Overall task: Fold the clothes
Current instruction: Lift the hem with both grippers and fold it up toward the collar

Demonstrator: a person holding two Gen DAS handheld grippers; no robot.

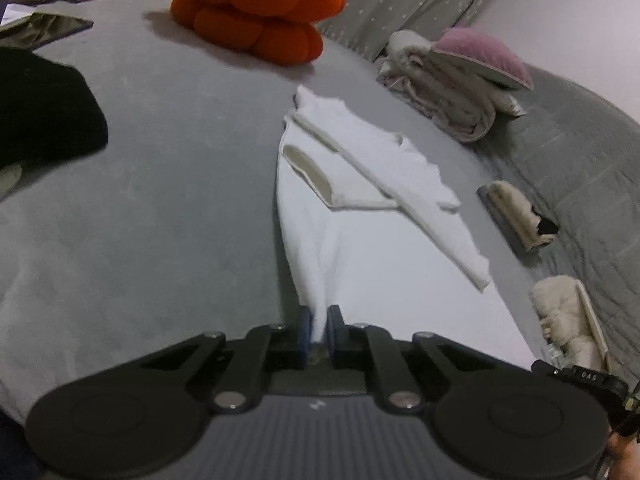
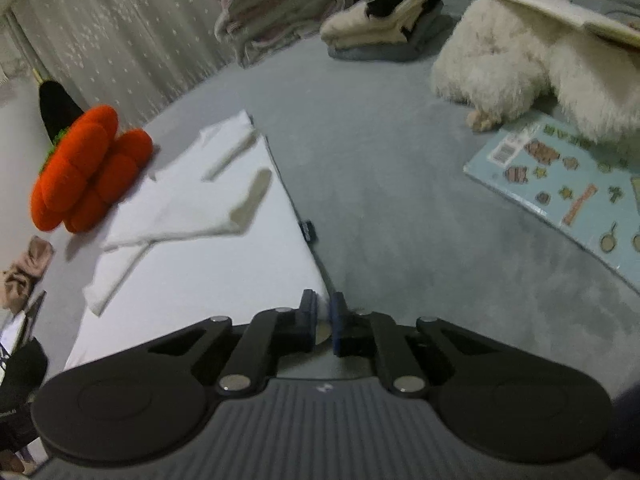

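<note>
Claws, two (image 1: pixel 319 322) (image 2: pixel 323 308), pinching one white garment (image 1: pixel 360 216)

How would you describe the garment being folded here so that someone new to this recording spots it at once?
Start from the grey bed cover and find the bright orange pumpkin cushion. Just in front of it lies the white garment, spread flat with its sleeves folded across the body. It is the only plain white, flat piece there, and both claws, left and right, pinch its near hem.

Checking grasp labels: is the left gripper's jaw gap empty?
No, the left gripper is pinching the near edge of the white garment between its blue pads.
</note>
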